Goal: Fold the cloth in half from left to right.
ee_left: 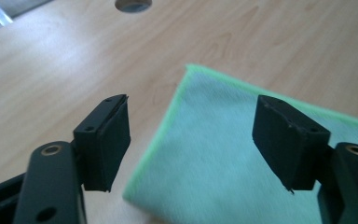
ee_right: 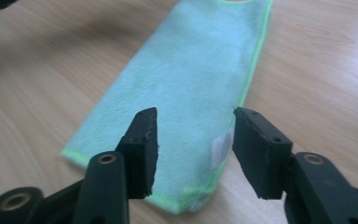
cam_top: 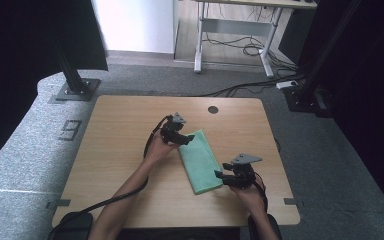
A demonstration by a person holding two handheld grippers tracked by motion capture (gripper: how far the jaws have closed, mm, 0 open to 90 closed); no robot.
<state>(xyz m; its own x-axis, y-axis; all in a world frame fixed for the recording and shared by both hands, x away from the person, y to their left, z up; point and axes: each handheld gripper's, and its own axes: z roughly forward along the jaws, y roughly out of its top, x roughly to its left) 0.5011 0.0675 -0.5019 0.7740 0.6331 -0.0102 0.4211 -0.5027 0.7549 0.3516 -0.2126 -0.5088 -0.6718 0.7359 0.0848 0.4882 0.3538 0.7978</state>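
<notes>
High view: the left gripper (cam_top: 184, 138) stands with jaws apart and empty at the far end of the folded green cloth (cam_top: 200, 160), and the right gripper (cam_top: 221, 176) is likewise parted and empty at the near end. The cloth lies flat on the table (cam_top: 115, 150), its long axis running from near right to far left between the 2 grippers, so each hand is nearest its own end.

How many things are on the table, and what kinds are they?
Green cloth, folded: 1
Black grippers: 2, the left gripper at the cloth's far end, the right gripper at its near end
Total: 3
</notes>
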